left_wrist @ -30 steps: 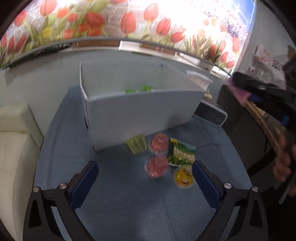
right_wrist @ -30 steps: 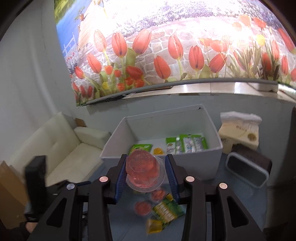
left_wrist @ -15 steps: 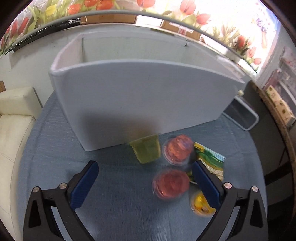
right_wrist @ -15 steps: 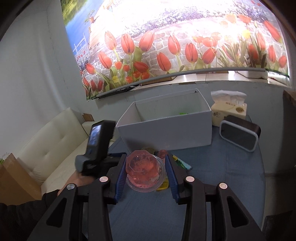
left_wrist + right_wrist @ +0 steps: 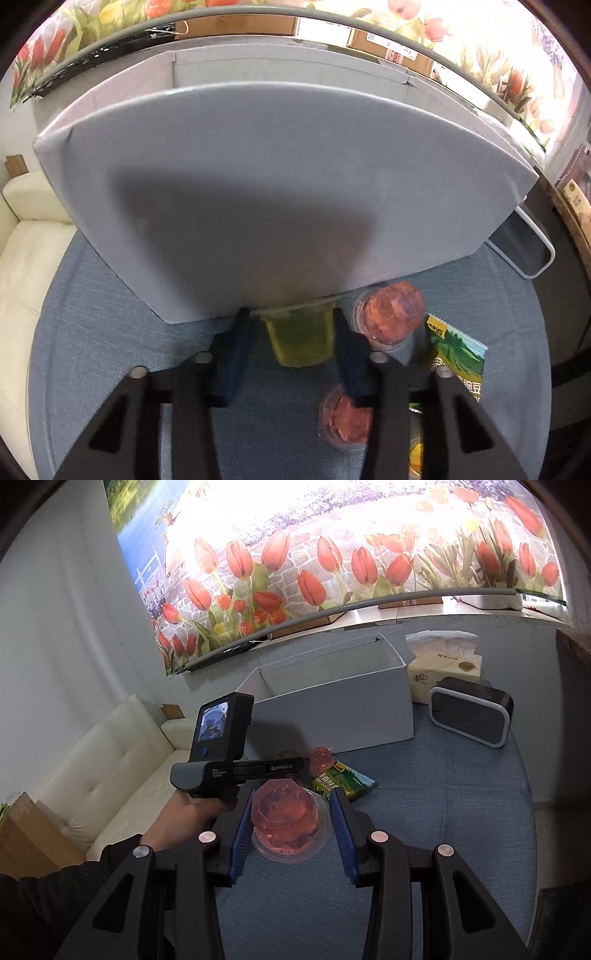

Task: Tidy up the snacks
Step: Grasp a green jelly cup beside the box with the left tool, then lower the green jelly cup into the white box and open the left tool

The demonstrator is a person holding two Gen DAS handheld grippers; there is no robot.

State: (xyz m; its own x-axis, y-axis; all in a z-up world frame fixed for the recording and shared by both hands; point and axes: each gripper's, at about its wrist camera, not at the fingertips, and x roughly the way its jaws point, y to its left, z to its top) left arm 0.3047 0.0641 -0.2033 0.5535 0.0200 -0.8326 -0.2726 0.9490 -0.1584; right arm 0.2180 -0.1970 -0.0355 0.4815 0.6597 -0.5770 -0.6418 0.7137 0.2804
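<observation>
Closing around the green jelly cup (image 5: 300, 338) beside the white box (image 5: 280, 192), left hand-held gripper (image 5: 291, 341) brackets it; contact unclear. Right hand-held gripper (image 5: 291, 825) pinches a pink jelly cup (image 5: 286, 821) above the worktop (image 5: 443, 812). Two pink cups (image 5: 388, 314) and a green packet (image 5: 458, 354) remain unboxed.

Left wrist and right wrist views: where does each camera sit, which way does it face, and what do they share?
Left wrist: sits on the left gripper, angled steeply down at a green jelly cup between its just-closing fingers, against the white box; only black fingers show.
Right wrist: sits on the right gripper, looking across the blue table toward the tulip wall; a pink jelly cup is clamped; a hand holding the left gripper shows.
Shared: white box, green snack packet, loose pink cups.
</observation>
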